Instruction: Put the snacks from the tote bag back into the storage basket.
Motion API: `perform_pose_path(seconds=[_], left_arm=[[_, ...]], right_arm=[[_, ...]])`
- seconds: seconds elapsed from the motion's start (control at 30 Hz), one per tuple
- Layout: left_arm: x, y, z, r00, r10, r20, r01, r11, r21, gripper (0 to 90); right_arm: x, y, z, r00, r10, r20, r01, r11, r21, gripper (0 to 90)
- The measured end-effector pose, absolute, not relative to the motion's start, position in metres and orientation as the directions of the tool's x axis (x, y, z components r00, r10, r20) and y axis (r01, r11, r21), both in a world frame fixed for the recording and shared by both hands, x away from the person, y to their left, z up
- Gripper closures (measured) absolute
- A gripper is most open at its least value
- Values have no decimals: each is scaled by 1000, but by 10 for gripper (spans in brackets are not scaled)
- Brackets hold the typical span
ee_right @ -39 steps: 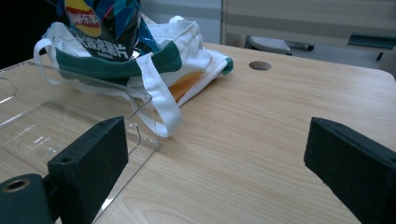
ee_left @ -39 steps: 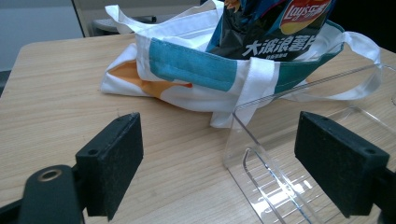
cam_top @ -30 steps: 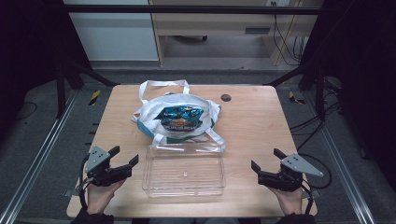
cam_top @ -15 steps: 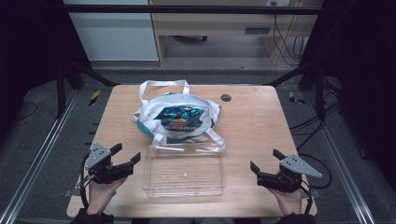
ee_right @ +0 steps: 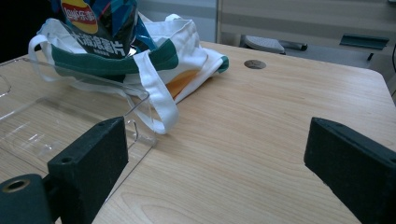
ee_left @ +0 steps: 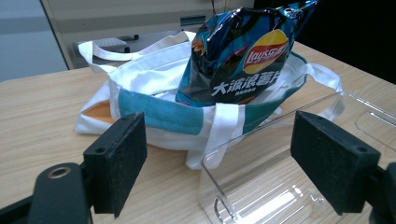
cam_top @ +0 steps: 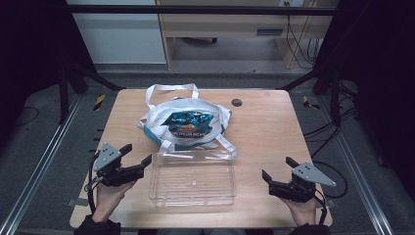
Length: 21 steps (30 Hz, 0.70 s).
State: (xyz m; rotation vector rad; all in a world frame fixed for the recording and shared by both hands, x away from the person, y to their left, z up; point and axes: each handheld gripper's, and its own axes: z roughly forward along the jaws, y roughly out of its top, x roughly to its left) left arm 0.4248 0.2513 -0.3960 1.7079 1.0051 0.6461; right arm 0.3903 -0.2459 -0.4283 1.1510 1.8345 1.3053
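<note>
The table (cam_top: 264, 142) is carrying a tote bag (cam_top: 161, 125) lying open, its crisp packet (cam_top: 186, 122) poking out for easy grabbing. A clear tray (cam_top: 193, 178) is waiting just in front. Left gripper (cam_top: 135, 159) and right gripper (cam_top: 276, 175) are flanking it, jaws spread, holding nothing.

Table (cam_top: 274, 127): tote bag (cam_top: 161, 117) is set at centre, toward twelve o'clock. Chip packet (cam_top: 188, 122) is held inside it. Clear tray (cam_top: 193, 183) is placed at six o'clock of the bag, touching its strap. Left gripper (cam_top: 139, 155) is found at the tray's nine o'clock, right gripper (cam_top: 278, 169) at three.
</note>
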Motion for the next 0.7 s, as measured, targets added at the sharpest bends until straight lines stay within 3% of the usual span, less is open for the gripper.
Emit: perform_pose_path(seconds=[0.7], left_arm=[[444,231,-382,516,856,-43,311,-140,940,172]], right_arm=[[391,-245,-430,-445,896,9,313,146,939,65]])
